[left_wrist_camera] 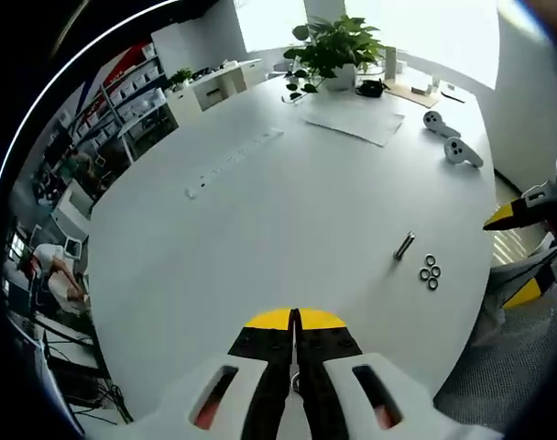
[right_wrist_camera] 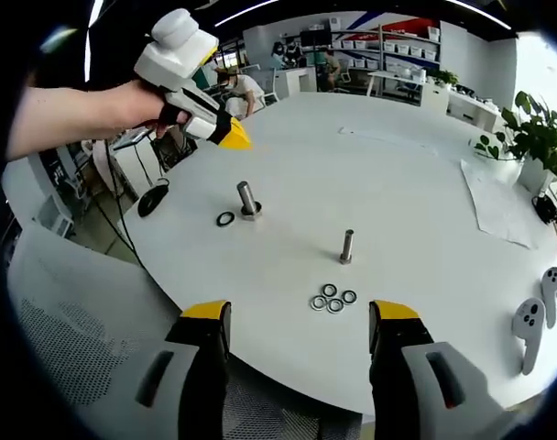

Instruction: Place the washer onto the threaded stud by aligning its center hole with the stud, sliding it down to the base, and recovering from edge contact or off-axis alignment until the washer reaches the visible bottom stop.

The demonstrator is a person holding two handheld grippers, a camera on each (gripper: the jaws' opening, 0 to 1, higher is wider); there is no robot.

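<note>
Washers [right_wrist_camera: 333, 299], four small flat metal rings, lie clustered on the smooth white table [right_wrist_camera: 416, 211] just beside the nearer upright threaded stud [right_wrist_camera: 347, 246]. None is picked up; the pick step is pending. The right gripper [right_wrist_camera: 300, 323] has jaws spread, the left gripper [left_wrist_camera: 295, 330] jaws pressed together, apparently empty. Next: pinch one washer's thin edge.

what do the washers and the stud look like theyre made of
Washers: likely metal, silvery rings with dark centre holes and a dull shine.
Stud: likely steel, grey upright cylinder with a bright streak along its side; thread too small to tell.
</note>
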